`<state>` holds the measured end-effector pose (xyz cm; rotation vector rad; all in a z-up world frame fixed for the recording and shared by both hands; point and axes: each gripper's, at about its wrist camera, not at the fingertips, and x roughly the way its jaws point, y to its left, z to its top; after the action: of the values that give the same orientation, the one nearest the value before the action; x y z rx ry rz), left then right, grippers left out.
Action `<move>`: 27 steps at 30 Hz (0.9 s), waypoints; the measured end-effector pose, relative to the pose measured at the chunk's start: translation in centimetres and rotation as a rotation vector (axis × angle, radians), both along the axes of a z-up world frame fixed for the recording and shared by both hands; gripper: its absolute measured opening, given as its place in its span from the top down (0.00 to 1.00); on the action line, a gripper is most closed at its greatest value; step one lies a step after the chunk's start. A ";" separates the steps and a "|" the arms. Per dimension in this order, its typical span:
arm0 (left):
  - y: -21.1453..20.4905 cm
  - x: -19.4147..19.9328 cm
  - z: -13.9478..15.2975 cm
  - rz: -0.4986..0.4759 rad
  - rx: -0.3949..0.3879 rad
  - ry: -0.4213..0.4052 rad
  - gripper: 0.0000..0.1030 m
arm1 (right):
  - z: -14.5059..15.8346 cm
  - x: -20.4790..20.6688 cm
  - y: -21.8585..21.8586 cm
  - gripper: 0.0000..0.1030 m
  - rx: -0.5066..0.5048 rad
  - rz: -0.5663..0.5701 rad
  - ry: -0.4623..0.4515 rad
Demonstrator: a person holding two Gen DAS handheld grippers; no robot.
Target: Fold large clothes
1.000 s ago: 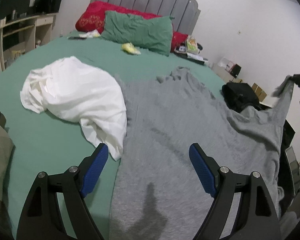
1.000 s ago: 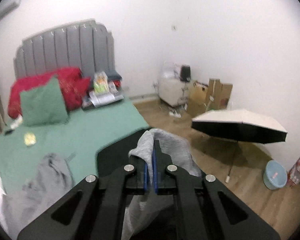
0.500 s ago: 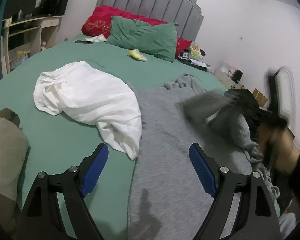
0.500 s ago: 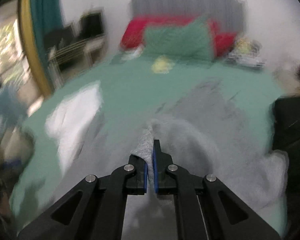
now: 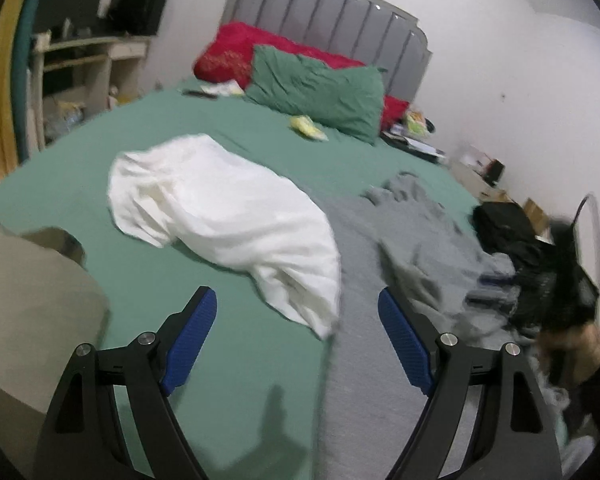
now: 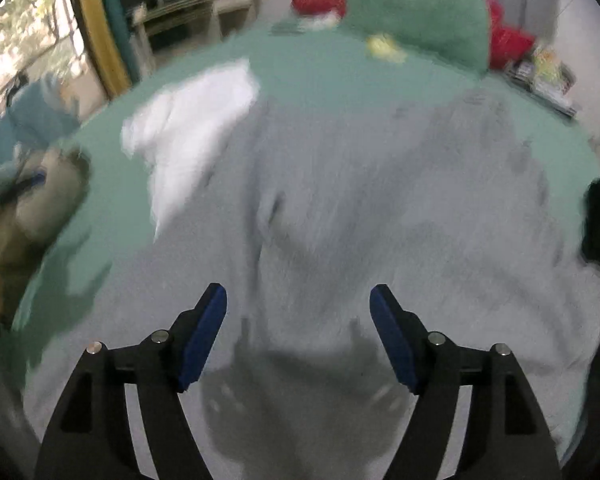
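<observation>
While a beige cloth [image 5: 32, 312] fills the far-left edge of the left wrist view, the green bed [image 5: 80, 184] stretches out beyond it. Next comes a crumpled white garment [image 5: 228, 216], its near tip lying just beside the grey garment [image 5: 380, 380]. The left gripper [image 5: 298, 332] hangs above the sheet with its jaws spread wide and nothing between them. To the right, the grey garment lies spread along the mattress, bunched and wrinkled toward the bed's right edge, where a dark bag [image 5: 504, 224] sits. At the head of the bed a green pillow [image 5: 320, 92] leans on a red pillow [image 5: 236, 56] before the grey headboard [image 5: 328, 16].

Seen from the right wrist, the picture is blurred. The white garment [image 6: 192, 128] lies to the left, and the grey garment [image 6: 380, 208] covers most of the frame. The right gripper [image 6: 298, 328] hovers over it, jaws wide apart and empty.
</observation>
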<state>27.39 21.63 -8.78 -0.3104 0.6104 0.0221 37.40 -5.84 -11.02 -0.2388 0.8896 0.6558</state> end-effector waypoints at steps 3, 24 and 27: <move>1.1 0.8 -0.6 0.035 0.047 0.021 0.17 | 2.1 3.9 1.9 0.28 0.020 -0.068 -0.069; 4.8 3.3 -2.9 0.048 -0.104 0.096 0.17 | -8.5 25.5 16.2 0.37 -0.175 -0.380 0.294; 5.1 3.6 -3.0 0.051 -0.133 0.098 0.17 | -7.4 24.7 15.5 0.93 -0.137 -0.280 0.285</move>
<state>30.96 26.78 -11.81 -0.4558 0.7027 0.0461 62.13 9.69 -18.43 -0.1399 1.2188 0.3726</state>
